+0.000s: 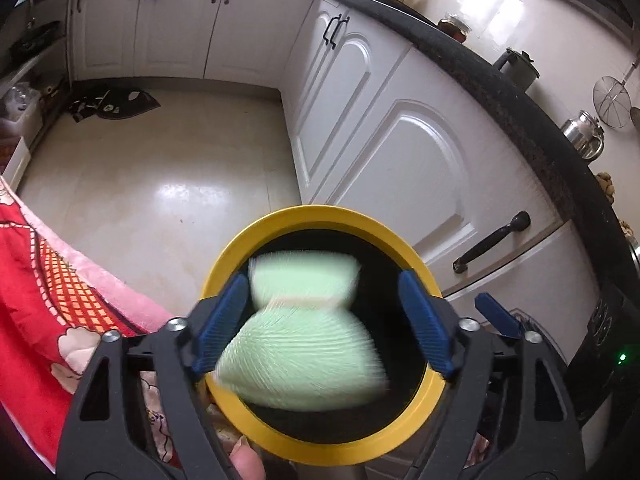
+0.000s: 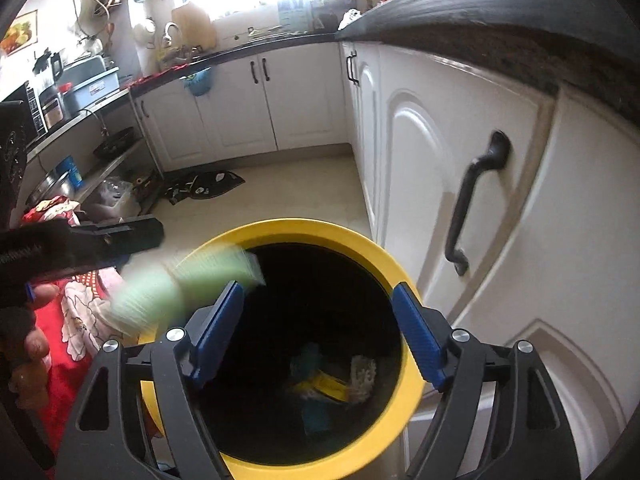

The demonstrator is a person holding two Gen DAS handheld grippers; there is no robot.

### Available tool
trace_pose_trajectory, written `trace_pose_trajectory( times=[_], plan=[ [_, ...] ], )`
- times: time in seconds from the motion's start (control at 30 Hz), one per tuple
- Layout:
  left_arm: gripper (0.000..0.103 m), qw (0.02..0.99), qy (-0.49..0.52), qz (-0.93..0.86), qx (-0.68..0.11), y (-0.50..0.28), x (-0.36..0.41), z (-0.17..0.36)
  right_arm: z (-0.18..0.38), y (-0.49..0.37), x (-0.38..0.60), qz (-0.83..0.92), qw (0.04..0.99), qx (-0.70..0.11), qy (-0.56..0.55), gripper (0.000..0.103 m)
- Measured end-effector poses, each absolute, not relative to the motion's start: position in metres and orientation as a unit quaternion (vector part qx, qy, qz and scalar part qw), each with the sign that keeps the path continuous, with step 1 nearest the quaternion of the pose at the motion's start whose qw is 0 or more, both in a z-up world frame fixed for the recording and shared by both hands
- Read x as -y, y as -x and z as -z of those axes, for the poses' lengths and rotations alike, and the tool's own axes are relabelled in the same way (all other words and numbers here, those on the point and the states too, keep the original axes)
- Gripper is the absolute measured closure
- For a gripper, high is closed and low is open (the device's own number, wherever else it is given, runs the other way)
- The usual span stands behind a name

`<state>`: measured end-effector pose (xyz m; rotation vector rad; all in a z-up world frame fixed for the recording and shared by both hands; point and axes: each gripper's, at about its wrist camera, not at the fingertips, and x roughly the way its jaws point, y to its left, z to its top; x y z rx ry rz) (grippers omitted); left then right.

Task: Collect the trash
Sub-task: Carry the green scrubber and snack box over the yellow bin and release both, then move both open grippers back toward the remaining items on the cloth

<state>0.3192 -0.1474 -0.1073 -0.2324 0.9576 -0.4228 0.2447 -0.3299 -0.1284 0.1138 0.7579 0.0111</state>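
A round bin with a yellow rim [image 1: 308,216] and black inside stands on the floor by the white cabinets; it also shows in the right wrist view [image 2: 384,264]. A pale green crumpled item [image 1: 304,352] is blurred by motion between my left gripper's fingers, over the bin mouth. It touches neither blue pad. It shows at the bin's left rim in the right wrist view [image 2: 168,292]. My left gripper [image 1: 324,320] is open above the bin. My right gripper [image 2: 318,332] is open and empty over the bin. Some trash [image 2: 332,388] lies at the bin's bottom.
White cabinet doors with black handles [image 2: 476,200] stand right of the bin under a dark countertop [image 1: 520,92]. A red patterned cloth [image 1: 44,300] is at the left. A dark mat [image 1: 116,104] lies on the pale floor at the far corner.
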Motion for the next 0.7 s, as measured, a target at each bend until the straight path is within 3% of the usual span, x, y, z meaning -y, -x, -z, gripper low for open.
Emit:
trace_pose_trajectory(
  times=[0.27, 0.7],
  plan=[
    [0.011, 0.876, 0.102, 0.195, -0.43, -0.303, 0.14, 0.082, 0.119, -0.221, 0.344, 0.012, 0.932, -0.356, -0.063, 0.023],
    [0.011, 0.903, 0.11, 0.179, -0.374, -0.26, 0.111, 0.035, 0.076, -0.186, 0.33, 0.013, 0.948, -0.314, -0.054, 0.015]
  ],
)
